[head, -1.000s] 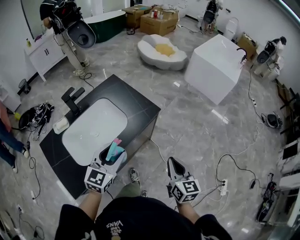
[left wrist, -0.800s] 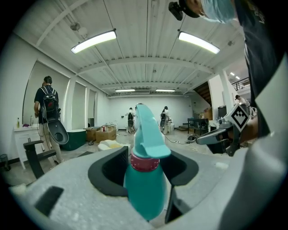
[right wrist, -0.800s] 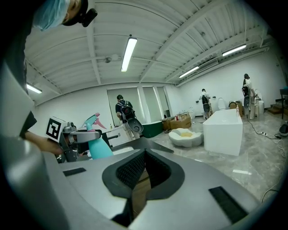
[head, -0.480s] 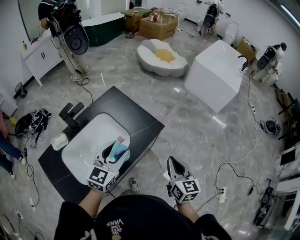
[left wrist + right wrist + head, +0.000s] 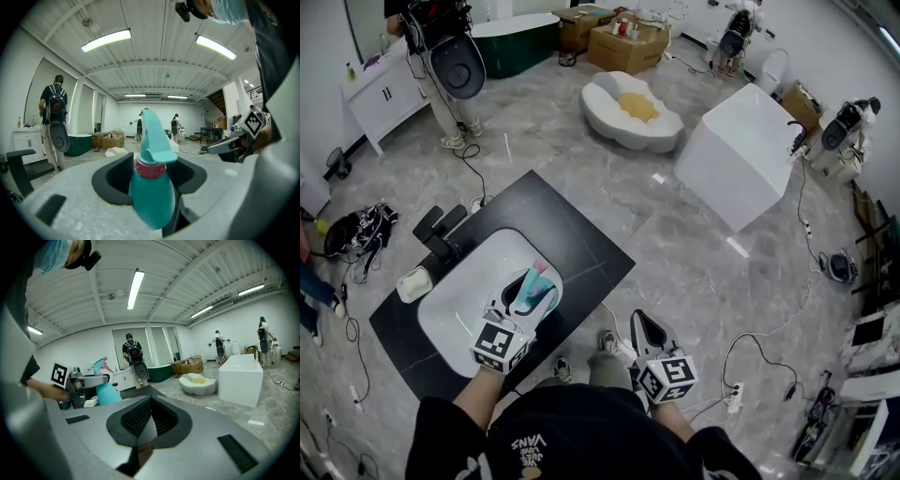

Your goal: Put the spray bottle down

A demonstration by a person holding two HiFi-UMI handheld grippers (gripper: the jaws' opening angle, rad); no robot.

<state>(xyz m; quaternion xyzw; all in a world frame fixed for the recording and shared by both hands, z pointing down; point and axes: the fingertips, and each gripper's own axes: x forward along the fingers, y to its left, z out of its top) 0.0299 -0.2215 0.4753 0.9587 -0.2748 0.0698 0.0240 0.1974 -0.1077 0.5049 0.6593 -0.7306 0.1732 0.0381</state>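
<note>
The spray bottle (image 5: 151,197) is up in the air in my left tool (image 5: 523,295), not yet set down. The jaws are clamped on its teal belly just under the red collar, one pad on each side. I hold it there, I judge, because the body is the widest and firmest part. It also leaves the trigger head free, so nothing gets squeezed out by accident. The bottle stands close to upright, nozzle pointing away from me, which should let it meet a surface on its flat base instead of tipping. In the head view it hangs at the lower left of centre, over the near right rim of the white basin (image 5: 459,300) sunk into the black table (image 5: 581,244). The curved bowl looks a poor place to stand a bottle, so the flat dark slab just right of the basin seems the likelier landing spot. The black faucet (image 5: 441,234) and a small white dish (image 5: 411,281) sit at the basin's far left side, well apart from the bottle and out of its way. My right tool (image 5: 645,328) has its jaws together on nothing. It hangs at lower centre, over the grey floor beside the table, clear of the left tool's work.
</note>
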